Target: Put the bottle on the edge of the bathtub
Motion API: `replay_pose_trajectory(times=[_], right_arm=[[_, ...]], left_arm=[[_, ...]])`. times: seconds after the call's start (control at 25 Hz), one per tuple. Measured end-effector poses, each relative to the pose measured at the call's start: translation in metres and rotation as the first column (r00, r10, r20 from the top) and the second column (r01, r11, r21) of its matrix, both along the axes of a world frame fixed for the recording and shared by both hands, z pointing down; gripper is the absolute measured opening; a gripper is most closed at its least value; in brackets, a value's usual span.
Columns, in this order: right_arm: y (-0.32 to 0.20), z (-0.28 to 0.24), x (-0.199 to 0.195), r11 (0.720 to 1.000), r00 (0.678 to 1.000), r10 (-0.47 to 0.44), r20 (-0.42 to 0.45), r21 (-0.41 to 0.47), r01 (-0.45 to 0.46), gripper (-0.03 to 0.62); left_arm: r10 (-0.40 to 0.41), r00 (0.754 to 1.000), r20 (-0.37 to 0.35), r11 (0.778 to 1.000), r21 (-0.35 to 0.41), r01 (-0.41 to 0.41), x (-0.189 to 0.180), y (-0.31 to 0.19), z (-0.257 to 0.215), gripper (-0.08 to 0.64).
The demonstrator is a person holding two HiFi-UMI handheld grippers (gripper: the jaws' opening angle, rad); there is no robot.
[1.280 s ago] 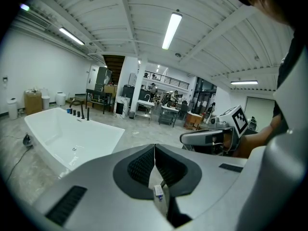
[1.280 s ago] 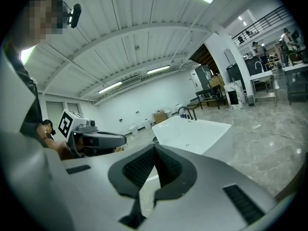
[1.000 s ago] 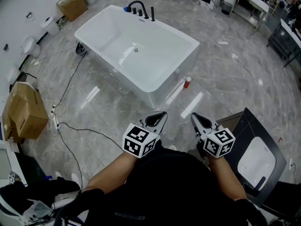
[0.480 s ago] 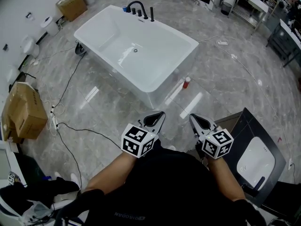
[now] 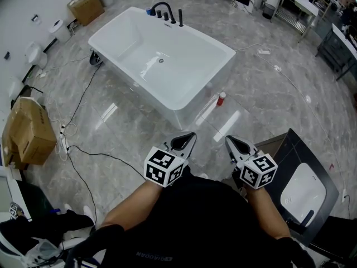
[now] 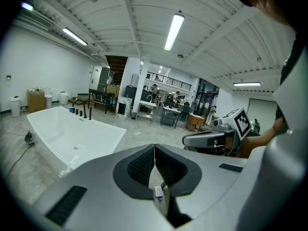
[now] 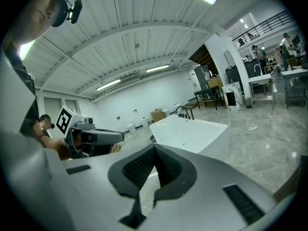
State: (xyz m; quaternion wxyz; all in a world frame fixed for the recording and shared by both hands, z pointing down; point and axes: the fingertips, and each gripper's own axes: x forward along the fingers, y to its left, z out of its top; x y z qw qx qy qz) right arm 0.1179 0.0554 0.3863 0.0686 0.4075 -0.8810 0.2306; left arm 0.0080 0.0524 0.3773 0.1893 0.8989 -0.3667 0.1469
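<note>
Bottle on the floor, both grippers shut and empty.

The bottle (image 5: 221, 98) stands on the tile just beside the bathtub (image 5: 231, 50), by its near right wall, not on the rim. Your left gripper (image 5: 191, 135) and right gripper (image 5: 229, 139) hang near your body, jaws pressed together on nothing. It looks small, so probably light and smooth-walled; I'd clamp the body below the red cap, not the cap. The rim looks narrow and glossy, so seat it flat.

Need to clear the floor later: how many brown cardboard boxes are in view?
2. One brown cardboard box stands by the wall beyond the white bathtub; the other lies at the head view's left edge. Others may be out of frame.
</note>
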Motion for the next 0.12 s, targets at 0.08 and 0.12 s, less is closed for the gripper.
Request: replay_pose_trajectory(times=[0.08,0.12], right_arm=[[0.0007,0.0005,0.0005,1.0,1.0,0.0,0.0,0.0,0.0,0.035],[0.001,0.0008,0.0008,1.0,1.0,0.0,0.0,0.001,0.0,0.035]], left_arm=[[0.0,1.0,0.0,1.0,0.001,0.0,0.0003,0.0008,0.0002,0.017],[0.0,1.0,-0.001,1.0,0.001,0.0,0.0005,0.0011,0.0004,0.017]])
